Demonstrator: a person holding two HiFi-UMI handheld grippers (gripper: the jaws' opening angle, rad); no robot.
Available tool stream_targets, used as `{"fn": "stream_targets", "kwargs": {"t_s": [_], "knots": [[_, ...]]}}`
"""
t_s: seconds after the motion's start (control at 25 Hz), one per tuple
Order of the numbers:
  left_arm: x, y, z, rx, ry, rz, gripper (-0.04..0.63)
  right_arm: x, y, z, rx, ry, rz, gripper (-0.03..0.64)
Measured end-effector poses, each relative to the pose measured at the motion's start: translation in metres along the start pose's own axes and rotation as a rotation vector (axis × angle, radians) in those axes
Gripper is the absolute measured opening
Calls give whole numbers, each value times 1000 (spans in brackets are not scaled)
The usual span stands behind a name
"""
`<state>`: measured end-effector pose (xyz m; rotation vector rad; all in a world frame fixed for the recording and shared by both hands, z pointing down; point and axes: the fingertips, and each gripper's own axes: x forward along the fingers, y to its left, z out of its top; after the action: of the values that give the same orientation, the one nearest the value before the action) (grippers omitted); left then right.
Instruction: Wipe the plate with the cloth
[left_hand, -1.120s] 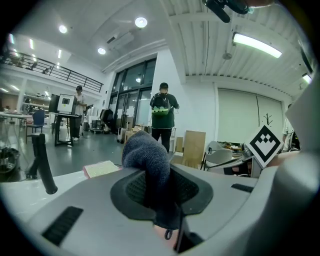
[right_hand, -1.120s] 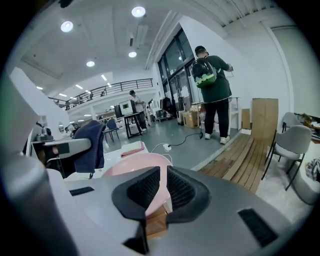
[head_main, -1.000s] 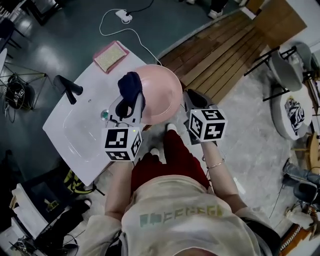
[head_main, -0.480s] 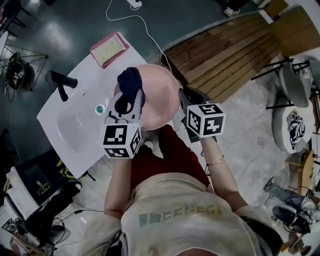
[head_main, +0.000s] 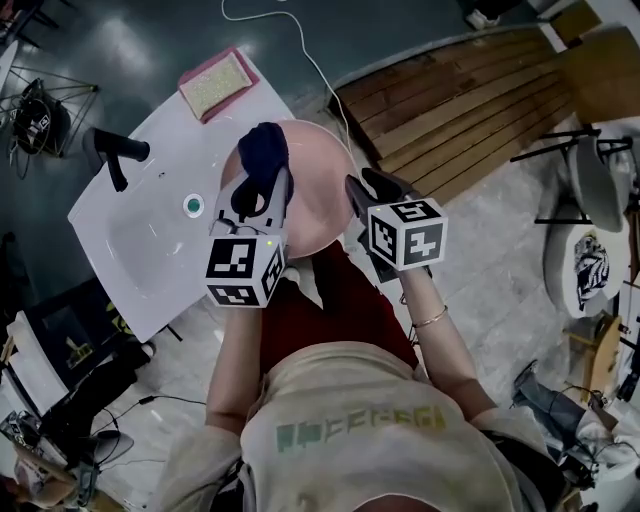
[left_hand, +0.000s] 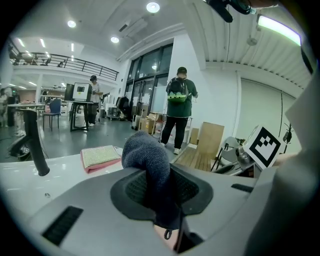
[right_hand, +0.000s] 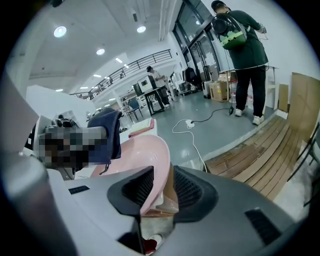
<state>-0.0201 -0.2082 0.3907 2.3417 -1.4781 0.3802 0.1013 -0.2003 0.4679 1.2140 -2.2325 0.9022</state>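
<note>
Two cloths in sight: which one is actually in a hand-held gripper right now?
The dark blue cloth, clamped in the left hand-held gripper over the pink plate. The pink-edged pad lies loose on the far corner of the white sink counter.

Dark blue cloth (head_main: 263, 150) bunched over pink plate (head_main: 322, 195).

Beige tee (head_main: 350, 420), red bottoms (head_main: 335, 312), R-wrist bangle (head_main: 431, 320)
</note>
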Motion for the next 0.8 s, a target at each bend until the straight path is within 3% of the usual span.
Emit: {"fn": "stream_targets", "kwargs": {"t_s": [0.48, 0.8], "knots": [[48, -21, -5, -15, 87, -63, 80, 16, -11, -9, 0, 111, 44, 114], [69, -31, -13, -20, 132, -107, 80, 27, -11, -11, 12, 125, 56, 112]]}}
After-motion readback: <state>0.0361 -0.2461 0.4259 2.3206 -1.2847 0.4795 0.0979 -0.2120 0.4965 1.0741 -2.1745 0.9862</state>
